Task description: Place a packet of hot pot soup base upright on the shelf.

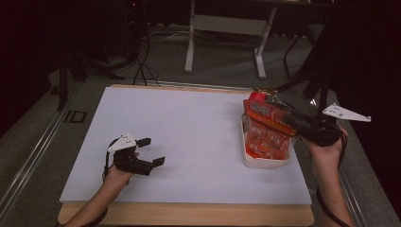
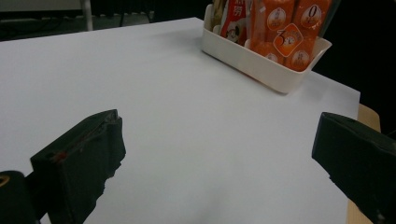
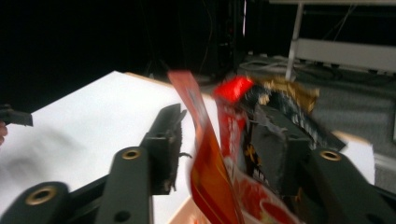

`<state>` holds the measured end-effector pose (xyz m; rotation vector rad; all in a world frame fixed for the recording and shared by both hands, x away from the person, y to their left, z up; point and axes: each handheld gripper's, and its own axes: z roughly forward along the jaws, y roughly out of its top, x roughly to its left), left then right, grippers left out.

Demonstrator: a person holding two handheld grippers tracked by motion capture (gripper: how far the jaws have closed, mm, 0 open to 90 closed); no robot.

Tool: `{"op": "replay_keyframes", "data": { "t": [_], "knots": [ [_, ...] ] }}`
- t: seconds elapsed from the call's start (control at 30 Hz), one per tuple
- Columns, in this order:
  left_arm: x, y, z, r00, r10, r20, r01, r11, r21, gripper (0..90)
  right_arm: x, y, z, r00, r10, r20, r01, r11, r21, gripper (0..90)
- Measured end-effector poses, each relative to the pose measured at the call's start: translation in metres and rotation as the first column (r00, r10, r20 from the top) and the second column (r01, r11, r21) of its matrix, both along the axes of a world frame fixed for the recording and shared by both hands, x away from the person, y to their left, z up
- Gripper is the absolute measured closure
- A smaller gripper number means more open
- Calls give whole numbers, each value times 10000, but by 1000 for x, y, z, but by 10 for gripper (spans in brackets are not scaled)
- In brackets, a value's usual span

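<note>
A white bin (image 1: 265,164) (image 2: 252,60) stands at the right of the white table top (image 1: 189,127), packed with orange snack packets (image 1: 267,142) (image 2: 289,39). A red packet (image 1: 261,109) (image 3: 205,158) lies tilted on top of them. My right gripper (image 1: 283,116) (image 3: 218,114) hangs over the bin with its jaws apart. The red packet stands between them, with a gap to the left jaw. My left gripper (image 1: 152,151) (image 2: 219,123) rests at the front left of the table, open wide with nothing between its jaws.
A wooden edge (image 1: 189,213) borders the table at the front. Behind it stand a white desk frame (image 1: 224,28), dark stands and cables on a grey floor. Bare white surface lies between the left gripper and the bin.
</note>
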<state>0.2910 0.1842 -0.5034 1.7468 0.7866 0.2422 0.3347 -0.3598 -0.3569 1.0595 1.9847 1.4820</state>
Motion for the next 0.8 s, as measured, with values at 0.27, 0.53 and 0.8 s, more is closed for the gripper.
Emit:
{"op": "replay_keyframes", "data": {
  "t": [0.27, 0.53, 0.8],
  "knots": [
    [0, 1, -1, 10000, -15, -68, 15, 10000, 13, 19, -5, 15, 24, 9985, 398, 378, -390, 9990, -198, 384],
    [-1, -1, -1, 9999, -99, 20, 98, 9998, 148, 19, -18, 42, 38, 9930, 945, 709, -930, 9954, -233, 289],
    [-2, -1, -1, 10000, -74, 22, 74, 9999, 136, 19, -21, 67, 27, 9834, 1750, 486, -1744, 9845, -171, 139]
  ]
}}
